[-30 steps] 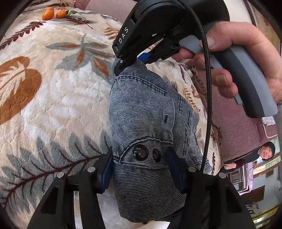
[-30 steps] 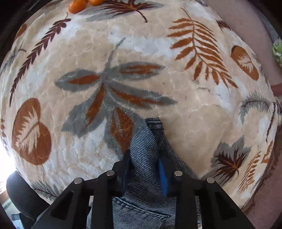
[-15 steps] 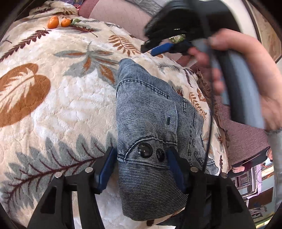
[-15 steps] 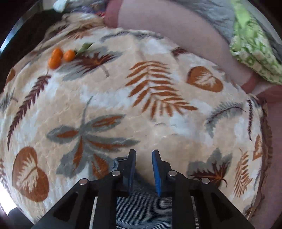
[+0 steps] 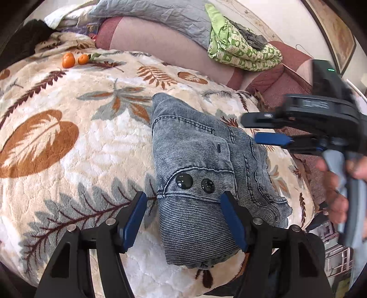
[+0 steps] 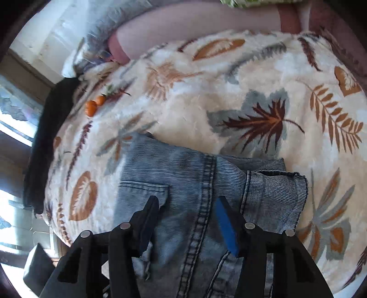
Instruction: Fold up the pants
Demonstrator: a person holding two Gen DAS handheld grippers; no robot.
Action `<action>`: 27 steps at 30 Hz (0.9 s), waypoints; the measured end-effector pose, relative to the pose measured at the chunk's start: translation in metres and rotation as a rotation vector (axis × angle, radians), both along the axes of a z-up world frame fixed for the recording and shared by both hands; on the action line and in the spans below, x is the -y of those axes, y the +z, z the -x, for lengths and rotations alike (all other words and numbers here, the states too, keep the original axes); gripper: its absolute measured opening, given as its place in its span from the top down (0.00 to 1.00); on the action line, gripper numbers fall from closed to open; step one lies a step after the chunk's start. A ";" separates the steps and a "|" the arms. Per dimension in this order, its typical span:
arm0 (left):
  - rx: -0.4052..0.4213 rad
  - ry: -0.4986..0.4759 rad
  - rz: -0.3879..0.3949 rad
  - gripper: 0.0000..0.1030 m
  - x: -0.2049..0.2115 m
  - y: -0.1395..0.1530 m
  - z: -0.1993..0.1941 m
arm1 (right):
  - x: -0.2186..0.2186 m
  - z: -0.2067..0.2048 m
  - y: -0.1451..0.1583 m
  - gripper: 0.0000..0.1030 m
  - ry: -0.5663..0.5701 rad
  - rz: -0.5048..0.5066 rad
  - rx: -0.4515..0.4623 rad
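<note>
Folded blue-grey denim pants (image 5: pixel 197 165) lie in a compact bundle on a leaf-patterned fleece blanket (image 5: pixel 68 142), two black buttons facing up. My left gripper (image 5: pixel 183 220) is open, its blue pads either side of the bundle's near end, hovering without gripping. My right gripper (image 6: pixel 187 220) is open above the pants (image 6: pixel 195 183), over a seam near a pocket; it holds nothing. In the left wrist view the right gripper (image 5: pixel 270 128) shows at the right, off the pants' right edge, held by a hand.
Two small oranges (image 5: pixel 74 60) lie on the blanket at the far left. A grey pillow (image 5: pixel 156 16) and a green patterned cloth (image 5: pixel 243 50) rest on the sofa back. Dark fabric (image 6: pixel 45 142) hangs at the blanket's left edge.
My right gripper let go of the pants' far corner, opened, lifted and swung away to the right side. The left gripper stayed open around the bundle's near end.
</note>
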State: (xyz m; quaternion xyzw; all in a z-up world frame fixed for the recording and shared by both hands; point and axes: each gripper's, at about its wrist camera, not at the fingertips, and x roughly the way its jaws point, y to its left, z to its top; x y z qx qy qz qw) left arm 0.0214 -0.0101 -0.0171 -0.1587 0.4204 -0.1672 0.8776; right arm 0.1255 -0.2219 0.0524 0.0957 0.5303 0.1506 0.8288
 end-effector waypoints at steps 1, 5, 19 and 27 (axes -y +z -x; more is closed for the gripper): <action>0.014 0.000 -0.016 0.34 0.001 0.001 0.002 | 0.004 0.013 0.007 0.41 -0.003 -0.014 0.024; 0.028 0.006 -0.053 0.31 0.002 0.000 0.006 | 0.033 0.052 -0.033 0.30 -0.045 -0.062 -0.046; 0.043 0.055 -0.267 0.29 0.013 0.019 0.020 | 0.068 0.100 -0.054 0.24 -0.050 -0.154 0.001; 0.038 0.061 -0.294 0.29 0.021 0.026 0.021 | 0.086 0.110 -0.063 0.22 -0.061 -0.230 0.027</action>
